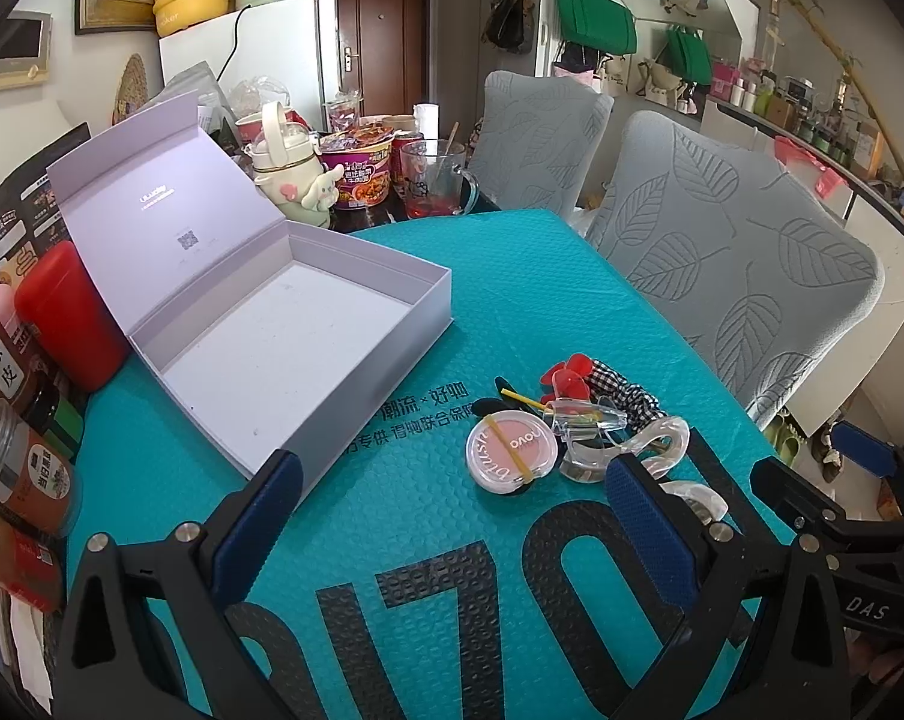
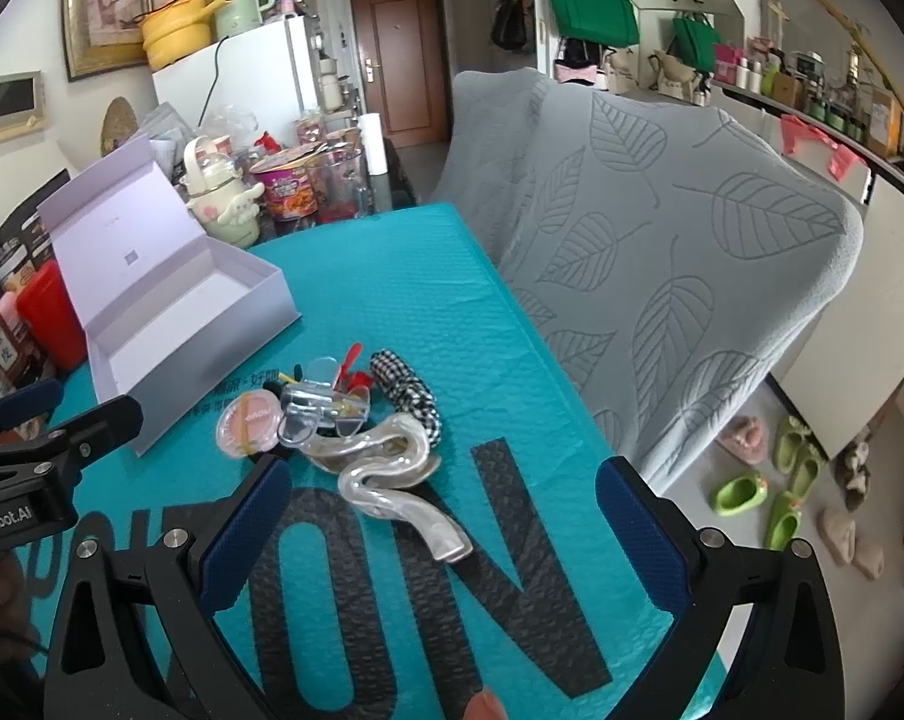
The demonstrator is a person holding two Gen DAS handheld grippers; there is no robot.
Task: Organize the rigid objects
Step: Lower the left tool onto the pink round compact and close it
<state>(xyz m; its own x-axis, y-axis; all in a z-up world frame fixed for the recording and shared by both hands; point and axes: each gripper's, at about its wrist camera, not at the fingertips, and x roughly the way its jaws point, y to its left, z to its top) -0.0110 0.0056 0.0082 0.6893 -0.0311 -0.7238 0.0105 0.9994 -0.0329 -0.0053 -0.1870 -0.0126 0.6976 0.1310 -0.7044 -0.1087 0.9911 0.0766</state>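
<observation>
- Hovering over the teal mat (image 1: 452,312), both grippers are empty; no item is picked up yet, so the task looks to be at its start.
- Left gripper (image 1: 452,504): fingers spread wide, nothing between them, low over the near mat between box and pile.
- Right gripper (image 2: 443,510): fingers spread wide too, aimed at the pile, with the near end of the wavy clip (image 2: 392,480) lying between its tips but not pinched.
- Box (image 1: 284,348): white, lid flipped up at the far left, tray empty, on the left part of the mat.
- Pile sits right of the box, apart from it: blush compact (image 1: 510,450) with a yellow band over it, clear claw clip (image 1: 587,423) touching it, red clip (image 1: 566,378) behind, checked scrunchie (image 1: 626,390) at the far right, small black bits at the far side.
- Items overlap in the pile; wavy clip is the nearest and most exposed.
- Step in hand, my read: approach for the first pick, probably the wavy clip by the right gripper.
- Next move calls for lowering the right fingers either side of the clip's near end, closing, lifting clear of the pile, then carrying left into the tray.
- Risk: the clip looks glossy and curved, so it may slip or drag the claw clip along.
- Scrunchie is soft, so likely not part of the sort.
- Cups, jars and chairs around the mat are clutter, not in the way.
</observation>
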